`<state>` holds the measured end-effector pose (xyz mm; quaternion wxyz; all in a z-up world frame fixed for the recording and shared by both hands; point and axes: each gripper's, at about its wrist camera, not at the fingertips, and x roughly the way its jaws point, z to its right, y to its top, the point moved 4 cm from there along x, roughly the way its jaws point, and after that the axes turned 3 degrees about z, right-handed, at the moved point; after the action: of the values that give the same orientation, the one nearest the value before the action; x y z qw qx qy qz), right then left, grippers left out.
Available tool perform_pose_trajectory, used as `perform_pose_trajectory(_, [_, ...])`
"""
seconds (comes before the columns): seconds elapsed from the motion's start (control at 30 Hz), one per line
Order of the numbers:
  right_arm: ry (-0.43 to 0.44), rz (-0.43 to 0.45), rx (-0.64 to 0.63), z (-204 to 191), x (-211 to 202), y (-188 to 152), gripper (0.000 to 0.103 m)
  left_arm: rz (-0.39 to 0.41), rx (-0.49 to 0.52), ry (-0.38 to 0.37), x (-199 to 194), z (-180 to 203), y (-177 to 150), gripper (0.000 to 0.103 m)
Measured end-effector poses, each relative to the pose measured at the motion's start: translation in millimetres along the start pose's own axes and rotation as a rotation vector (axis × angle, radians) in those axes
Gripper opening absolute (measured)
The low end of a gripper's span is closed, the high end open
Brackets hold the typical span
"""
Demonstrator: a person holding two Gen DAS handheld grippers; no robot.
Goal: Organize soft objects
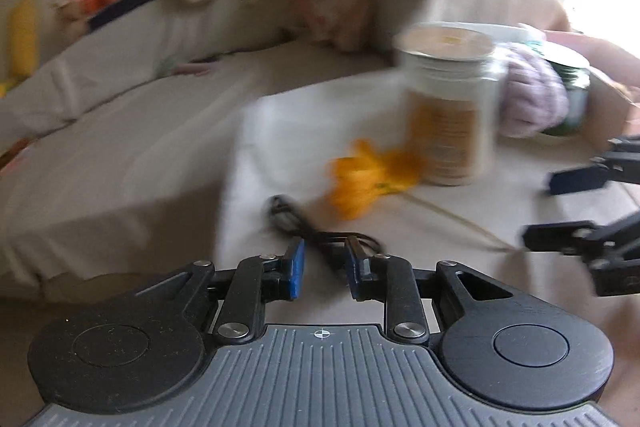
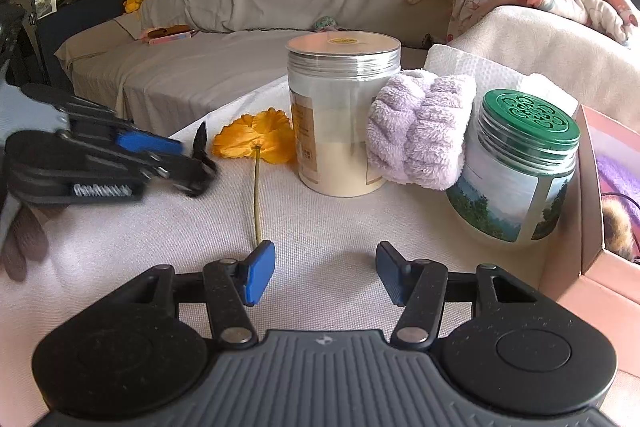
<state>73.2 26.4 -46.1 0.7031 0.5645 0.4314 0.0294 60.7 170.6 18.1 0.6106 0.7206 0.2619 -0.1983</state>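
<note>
Lilac towel [image 2: 420, 131] wedged between silver-lidded jar [image 2: 344, 115] and green-lidded jar [image 2: 520, 167], labels too blurred to read. Left gripper [image 1: 322, 267] slightly parted over black cable [image 1: 316, 231]; right gripper [image 2: 324, 273] half open, empty, near yellow flower [image 2: 256, 139].

The flower [image 2: 256, 139] is orange with a yellow-green stem. The rolled towel [image 2: 420, 131] is pale lilac. 1 jar [image 2: 516, 183] has a green lid and landscape label; the other jar [image 2: 340, 123] holds cream powder under a silver lid.

Motion blur smears the jar [image 1: 448, 107] and flower [image 1: 368, 183].
</note>
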Motion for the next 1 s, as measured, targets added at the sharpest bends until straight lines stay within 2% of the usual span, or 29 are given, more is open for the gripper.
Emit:
perform_pose_trajectory(0.1, [-0.002, 0.000, -0.002, 0.0, 0.2, -0.3, 0.056, -0.007, -0.157, -0.016, -1.0, -24.4, 2.8, 0.025])
perform_pose_trajectory(0.23, [-0.002, 0.001, 0.000, 0.0, 0.4, -0.5, 0.056, -0.042, -0.469, -0.076, 10.9, -55.0, 6.3, 0.023])
perform_pose_trajectory(0.3, [-0.003, 0.001, 0.001, -0.4, 0.6, -0.6, 0.056, -0.064, -0.544, -0.096, 18.7, -56.4, 6.4, 0.023])
perform_pose_trajectory(0.4, [-0.003, 0.001, 0.001, -0.1, 0.7, -0.9, 0.056, -0.100, -0.520, -0.105, 30.7, -43.2, 7.6, 0.024])
perform_pose_trajectory(0.47, [-0.002, 0.001, 0.000, -0.1, 0.8, -1.1, 0.056, -0.101, -0.476, -0.089, 36.5, -34.3, 8.2, 0.028])
perform_pose_trajectory(0.67, [-0.002, 0.000, -0.004, -0.1, 1.5, -1.4, 0.058, -0.073, -0.217, -0.016, 42.3, -5.4, 12.0, 0.033])
perform_pose_trajectory(1.0, [-0.003, 0.001, -0.005, -0.5, 1.9, -2.2, 0.059, -0.083, -0.197, -0.051, 37.3, -7.2, 9.0, 0.033])
